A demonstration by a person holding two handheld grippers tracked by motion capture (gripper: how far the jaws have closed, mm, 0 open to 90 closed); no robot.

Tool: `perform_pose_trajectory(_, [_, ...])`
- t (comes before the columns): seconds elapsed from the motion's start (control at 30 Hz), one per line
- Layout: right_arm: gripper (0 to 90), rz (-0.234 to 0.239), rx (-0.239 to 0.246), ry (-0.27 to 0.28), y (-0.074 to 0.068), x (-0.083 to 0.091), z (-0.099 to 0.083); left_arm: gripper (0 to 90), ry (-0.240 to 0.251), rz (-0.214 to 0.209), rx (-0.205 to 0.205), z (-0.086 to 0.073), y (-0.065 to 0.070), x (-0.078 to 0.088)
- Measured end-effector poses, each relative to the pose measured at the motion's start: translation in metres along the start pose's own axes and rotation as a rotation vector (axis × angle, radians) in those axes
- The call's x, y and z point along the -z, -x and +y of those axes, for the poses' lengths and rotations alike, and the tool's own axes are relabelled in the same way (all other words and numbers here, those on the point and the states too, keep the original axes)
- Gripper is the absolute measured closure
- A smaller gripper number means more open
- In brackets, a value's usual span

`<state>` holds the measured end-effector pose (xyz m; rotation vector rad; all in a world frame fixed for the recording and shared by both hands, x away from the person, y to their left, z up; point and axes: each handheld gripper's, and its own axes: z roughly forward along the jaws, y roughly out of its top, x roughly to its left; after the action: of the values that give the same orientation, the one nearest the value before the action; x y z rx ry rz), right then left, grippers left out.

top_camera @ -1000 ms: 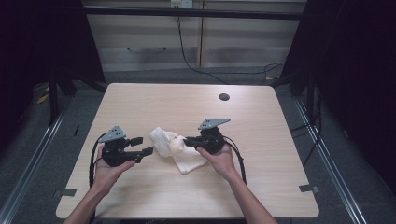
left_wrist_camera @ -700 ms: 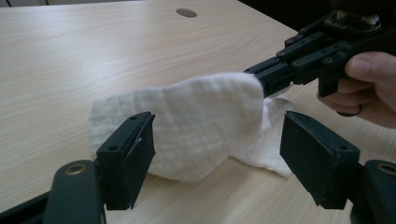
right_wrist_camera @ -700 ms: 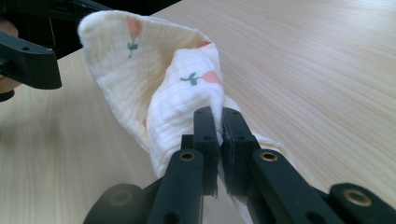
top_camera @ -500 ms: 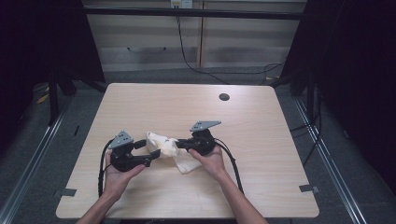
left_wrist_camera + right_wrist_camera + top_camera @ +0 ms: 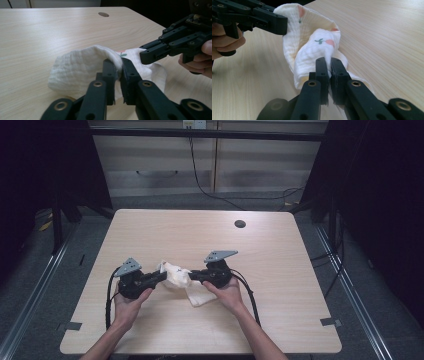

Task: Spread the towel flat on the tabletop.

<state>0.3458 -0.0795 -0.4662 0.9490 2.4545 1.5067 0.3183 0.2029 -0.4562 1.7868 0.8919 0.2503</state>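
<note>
A white muslin cloth (image 5: 186,282) with small pink and green prints lies crumpled on the wooden table (image 5: 200,237), held between both grippers. My left gripper (image 5: 162,276) has just closed its jaws on the cloth's left edge; in the left gripper view the cloth (image 5: 80,70) is pinched at the left gripper's (image 5: 121,67) tips. My right gripper (image 5: 194,276) is shut on the opposite side, and in the right gripper view a fold of the cloth (image 5: 312,50) is clamped in the right gripper (image 5: 329,63). The two grippers face each other, tips close together.
A round dark cable hole (image 5: 240,224) sits in the table at the far right. Drawers (image 5: 155,172) and hanging cables stand behind the table. Bare tabletop lies all around the cloth; each gripper trails a black cable (image 5: 107,295) toward the near edge.
The left gripper's jaws, spread beside the cloth before, are now clamped on its edge. The right gripper has kept its grip and shifted slightly left.
</note>
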Motion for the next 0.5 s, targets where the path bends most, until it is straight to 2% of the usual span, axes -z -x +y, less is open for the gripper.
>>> perform_pose_trajectory(0.5, [85.7, -0.037, -0.002, 0.038, 0.007, 0.022, 0.004, 87.6, 0.028, -0.017, 0.01, 0.008, -0.005, 0.011])
